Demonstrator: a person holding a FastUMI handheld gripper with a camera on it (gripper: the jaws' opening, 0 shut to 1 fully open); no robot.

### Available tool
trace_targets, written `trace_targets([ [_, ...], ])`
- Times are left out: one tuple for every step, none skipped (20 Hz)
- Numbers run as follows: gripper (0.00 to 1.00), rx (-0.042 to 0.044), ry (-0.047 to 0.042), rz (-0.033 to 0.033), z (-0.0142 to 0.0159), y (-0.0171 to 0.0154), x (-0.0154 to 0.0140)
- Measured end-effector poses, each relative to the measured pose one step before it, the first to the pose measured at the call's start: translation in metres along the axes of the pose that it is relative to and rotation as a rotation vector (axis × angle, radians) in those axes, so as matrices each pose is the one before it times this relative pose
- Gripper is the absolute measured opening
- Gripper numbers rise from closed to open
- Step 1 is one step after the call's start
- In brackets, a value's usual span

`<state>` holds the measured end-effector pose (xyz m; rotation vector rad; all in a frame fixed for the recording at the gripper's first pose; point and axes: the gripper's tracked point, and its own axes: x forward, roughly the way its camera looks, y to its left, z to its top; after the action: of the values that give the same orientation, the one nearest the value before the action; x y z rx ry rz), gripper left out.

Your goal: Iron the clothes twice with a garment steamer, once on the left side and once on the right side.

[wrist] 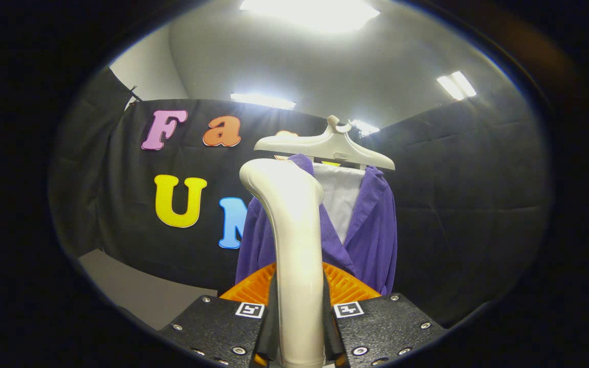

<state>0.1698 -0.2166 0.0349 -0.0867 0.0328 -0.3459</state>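
Garment steamer (294,240): white, its handle clamped upright between the two fingers, rising straight up out of the gripper (299,332) and bending at the top away from the camera, toward the clothes. Both fingers press on the handle's sides; jaws narrow, closed on it.

Just ahead of the fingers, behind the handle's lower part, an orange ribbed part (348,289) fans out to both sides; cannot tell what it belongs to.

Beyond the steamer: purple ribbed garment (371,230), open at the front over a white inner panel (340,197), hanging on a white hanger (325,145). The steamer's head overlaps the garment's left shoulder and lapel; whether it touches the cloth, cannot tell. The handle blocks the sight of the garment's left front; the right front hangs in plain view.

Around: black cloth wall (468,194) behind and to both sides of the garment, ceiling lights (310,13) above, a strip of pale floor (136,291) down to the left of the fingers.

Gripper pose: pointed level to slightly upward at the garment's chest.
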Motion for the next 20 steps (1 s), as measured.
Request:
trace_targets([
  [0.34, 0.00083, -0.00544, -0.01380, 0.00212, -0.00454, 0.00711],
  [0.34, 0.00044, -0.00424, -0.01265, 0.00149, -0.00367, 0.00726],
  [0.35, -0.00041, -0.00291, -0.01354, 0.00034, -0.00359, 0.00778],
  [0.35, -0.00015, -0.00242, -0.01169, -0.00071, -0.00251, 0.00673],
  [0.35, -0.00043, -0.00428, -0.00476, -0.00077, -0.00091, 0.00656],
  [0.35, -0.00526, -0.00052, 0.00273, -0.00101, 0.00095, 0.00661],
  [0.35, -0.00614, -0.00324, -0.00051, -0.00353, -0.00014, 0.00561],
  [0.35, -0.00975, 0.00252, -0.00468, -0.00378, -0.00049, 0.00645],
  [0.35, -0.01109, 0.01042, -0.01088, -0.00653, -0.00112, 0.00645],
  [0.34, -0.00896, 0.01026, -0.01226, -0.00618, -0.00084, 0.00584],
  [0.34, -0.00717, 0.00819, -0.00461, -0.00576, 0.00181, 0.00482],
  [0.35, -0.00428, 0.00949, 0.00209, -0.00571, 0.00189, 0.00345],
  [0.35, -0.01054, 0.00773, 0.00027, -0.00690, 0.00101, 0.00107],
  [0.35, -0.01896, 0.00715, -0.00873, -0.00604, -0.00116, 0.00019],
  [0.35, -0.01779, 0.00886, -0.01218, -0.00822, -0.00347, 0.00030],
  [0.35, -0.00711, 0.01107, -0.00362, -0.00788, -0.00063, 0.00003],
  [0.35, -0.00741, 0.01614, 0.01098, -0.01031, 0.00375, -0.00165],
  [0.34, -0.01372, 0.01648, 0.00927, -0.01015, 0.00132, -0.00130],
  [0.34, -0.02219, 0.01817, 0.00326, -0.01018, 0.00001, -0.00107],
  [0.35, -0.02088, 0.02140, 0.00027, -0.01084, -0.00162, -0.00130],
])
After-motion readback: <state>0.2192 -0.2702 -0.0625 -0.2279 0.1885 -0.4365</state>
